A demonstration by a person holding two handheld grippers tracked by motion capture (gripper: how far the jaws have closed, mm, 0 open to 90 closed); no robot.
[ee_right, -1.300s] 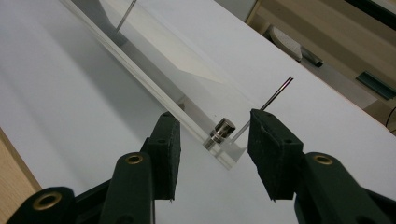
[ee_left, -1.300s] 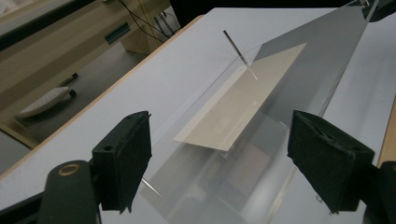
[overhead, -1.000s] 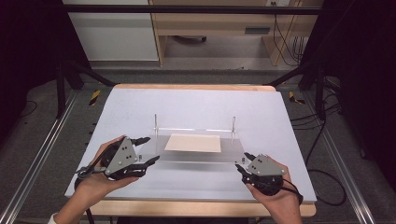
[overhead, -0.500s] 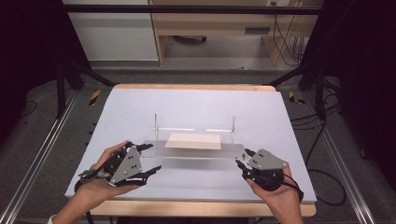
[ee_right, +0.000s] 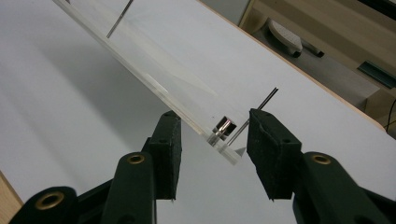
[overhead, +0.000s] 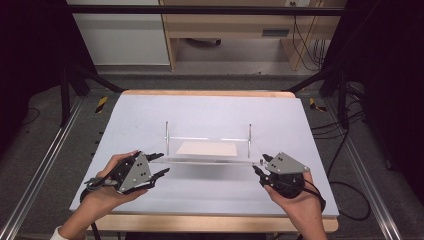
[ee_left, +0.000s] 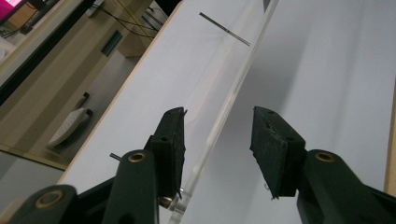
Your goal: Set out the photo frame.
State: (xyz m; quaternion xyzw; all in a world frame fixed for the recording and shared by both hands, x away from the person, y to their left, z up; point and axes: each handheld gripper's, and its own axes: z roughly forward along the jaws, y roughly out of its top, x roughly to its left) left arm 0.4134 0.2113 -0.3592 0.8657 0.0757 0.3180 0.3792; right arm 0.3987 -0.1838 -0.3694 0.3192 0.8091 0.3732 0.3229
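On the table [overhead: 150, 120]: one clear acrylic stand [overhead: 207, 161], raised between two grippers.
Upright rods: four.
Left gripper [overhead: 159, 165]: jaws just closing around its end, pads not pressing.
Right gripper [overhead: 261, 166]: jaws grasping the stand's other end.

Each hand-held gripper [overhead: 156, 165]: blk jaws, grey triangular plate, brass pivot screws, blk cable.

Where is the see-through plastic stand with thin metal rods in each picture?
High view: the clear plastic stand with thin metal rods spans mid-table between both grippers.
Left gripper view: it runs from bottom centre to the top.
Right gripper view: it crosses from top left to centre.
Shared landmark: the white table.
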